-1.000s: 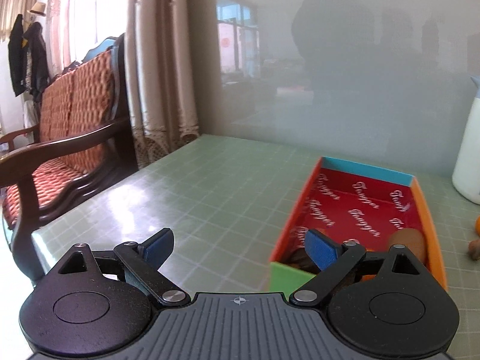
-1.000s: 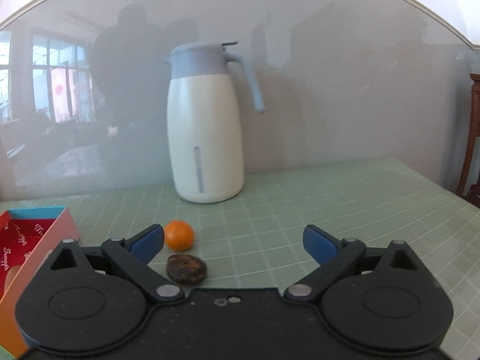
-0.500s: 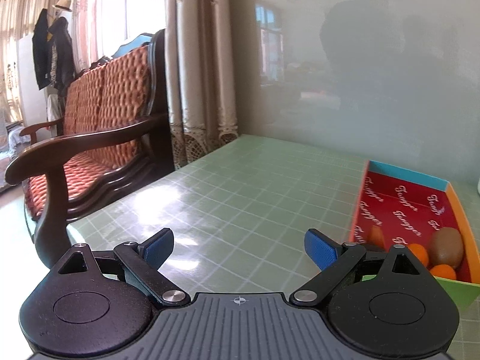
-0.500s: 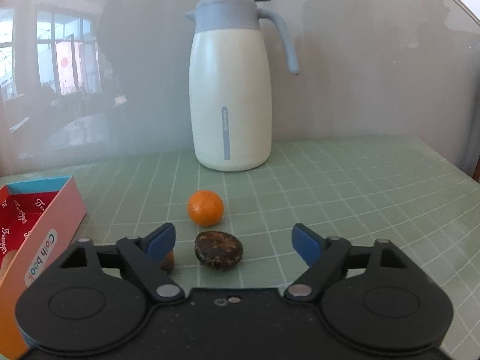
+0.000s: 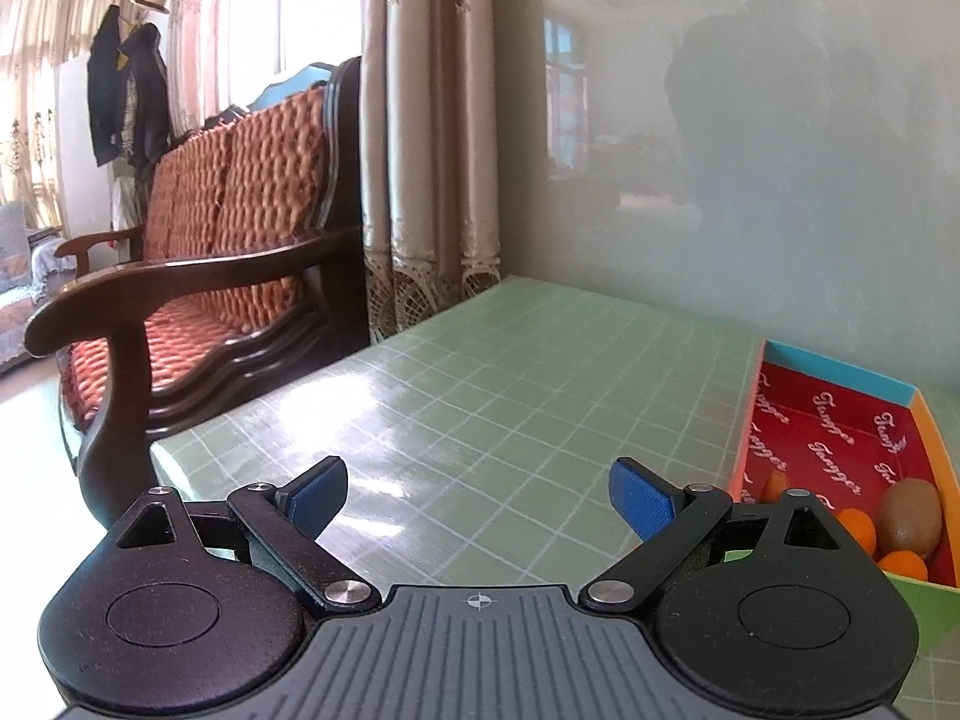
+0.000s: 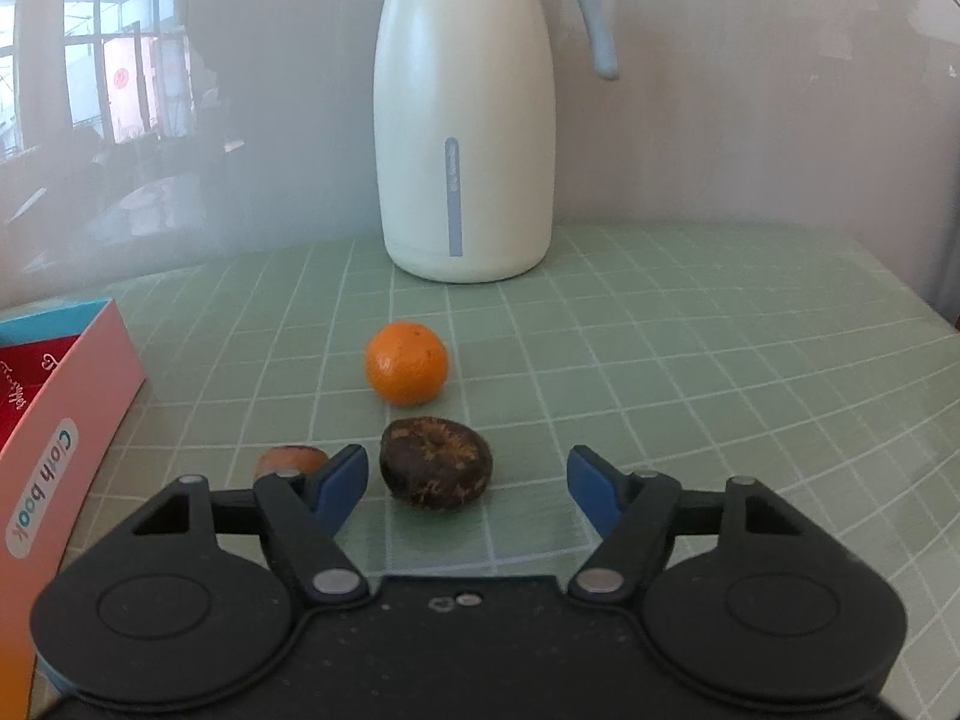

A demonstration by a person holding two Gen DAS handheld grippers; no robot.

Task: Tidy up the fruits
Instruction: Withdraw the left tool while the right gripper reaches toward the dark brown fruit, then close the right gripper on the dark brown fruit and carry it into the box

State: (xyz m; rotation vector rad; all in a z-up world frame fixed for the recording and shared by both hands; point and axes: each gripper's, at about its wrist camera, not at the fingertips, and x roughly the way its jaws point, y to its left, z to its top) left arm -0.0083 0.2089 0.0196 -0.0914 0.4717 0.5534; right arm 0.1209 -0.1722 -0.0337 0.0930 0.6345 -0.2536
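while a kiwi (image 5: 910, 517) sits boxed, i hold both grippers spread (left gripper (image 5: 478, 495), right gripper (image 6: 467, 480)), three fruits remaining: orange (image 6: 407, 371), dark fruit (image 6: 436, 469).

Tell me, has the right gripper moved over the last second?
Yes. The right gripper has moved forward toward the white jug, which now looms larger, closing on the dark fruit.

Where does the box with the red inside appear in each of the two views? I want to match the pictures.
Left wrist view: the box is at the right edge, open, with a kiwi and oranges at its near end.
Right wrist view: the box is at the left edge; its pink side reads "Cloth book".
Shared landmark: the green grid tabletop under the box in both views.
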